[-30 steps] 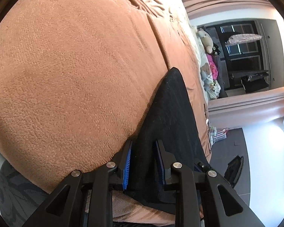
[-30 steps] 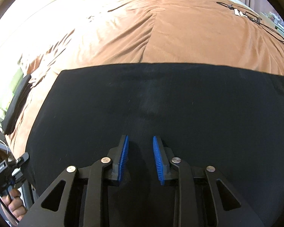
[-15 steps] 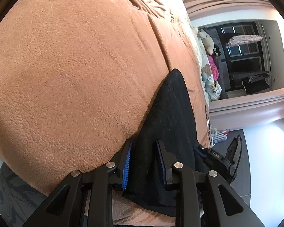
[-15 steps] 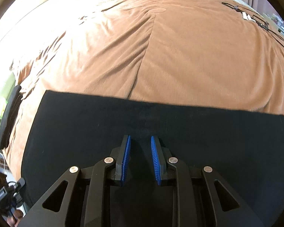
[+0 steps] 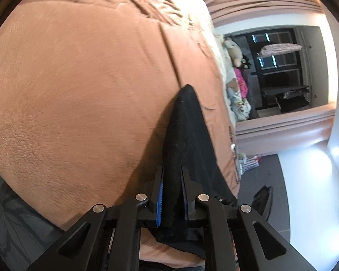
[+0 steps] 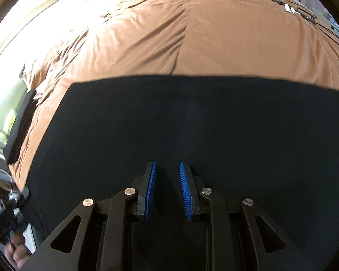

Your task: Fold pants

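We see the black pants [image 6: 192, 117] spread flat across the near part of the bed [image 6: 214, 33], over its brown blanket [image 5: 79, 85]. In the right wrist view the cloth fills the lower half of the picture, its far edge running straight from 9 o'clock to 3 o'clock, with the blanket beyond it toward 12 o'clock. In the left wrist view the pants [image 5: 187, 135] rise as a narrow dark wedge from the blue pads up to a tip near the centre, the blanket lying to 9 o'clock of it.

The left hand-held gripper [image 5: 171, 194] is closing its jaws on a fold of the pants; the cloth fills the gap and the blue pads press on it from both sides. The right hand-held gripper [image 6: 166, 187] sits over the pants with its blue pads apart; the dark cloth lies under and between them, and we cannot tell whether they pinch anything.

At 8 o'clock in the right wrist view the other hand-held gripper shows at the pants' corner, with a hand [image 6: 15, 246] below it. A black cable [image 6: 316, 20] lies on the blanket toward 1 o'clock. In the left wrist view, stuffed toys [image 5: 234, 52] sit at 2 o'clock along the bed's far side, and a dark shelf unit [image 5: 282, 72] stands beyond them
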Available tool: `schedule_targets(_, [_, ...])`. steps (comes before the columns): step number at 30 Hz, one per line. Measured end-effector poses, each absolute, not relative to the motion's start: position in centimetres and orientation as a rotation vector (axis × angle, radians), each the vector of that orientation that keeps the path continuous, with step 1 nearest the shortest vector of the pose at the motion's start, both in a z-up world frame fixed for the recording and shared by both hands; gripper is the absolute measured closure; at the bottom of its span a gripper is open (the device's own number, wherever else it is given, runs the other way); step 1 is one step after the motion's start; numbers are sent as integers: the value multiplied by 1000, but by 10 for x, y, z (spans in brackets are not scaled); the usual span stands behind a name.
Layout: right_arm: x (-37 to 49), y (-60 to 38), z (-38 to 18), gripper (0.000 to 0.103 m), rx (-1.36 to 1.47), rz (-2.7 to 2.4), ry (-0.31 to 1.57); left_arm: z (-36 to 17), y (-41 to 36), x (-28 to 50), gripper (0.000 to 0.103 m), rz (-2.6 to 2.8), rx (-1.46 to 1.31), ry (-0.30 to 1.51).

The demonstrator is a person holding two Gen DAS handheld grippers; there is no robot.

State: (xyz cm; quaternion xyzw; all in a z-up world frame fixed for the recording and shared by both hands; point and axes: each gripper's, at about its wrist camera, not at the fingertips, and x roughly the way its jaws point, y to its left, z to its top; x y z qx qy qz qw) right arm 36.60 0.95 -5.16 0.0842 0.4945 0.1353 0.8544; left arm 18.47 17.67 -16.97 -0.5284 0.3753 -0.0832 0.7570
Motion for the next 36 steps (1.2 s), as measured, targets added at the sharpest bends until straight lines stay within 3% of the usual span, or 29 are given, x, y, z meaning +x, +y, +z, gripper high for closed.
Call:
schedule_targets(19, [258, -17, -66, 84, 356, 379, 1015, -77, 122, 197, 90, -393, -1005, 724])
schedule_targets(32, [221, -97, -44, 83, 461, 329, 862, -20, 47, 215, 90, -515, -881, 709])
schedule_targets(35, [213, -122, -41, 75, 495, 320, 828, -12, 28, 220, 90, -539, -855, 714])
schedule_targets(36, [209, -129, -41, 68, 500, 311, 819, -9, 23, 222, 90, -545, -848, 716])
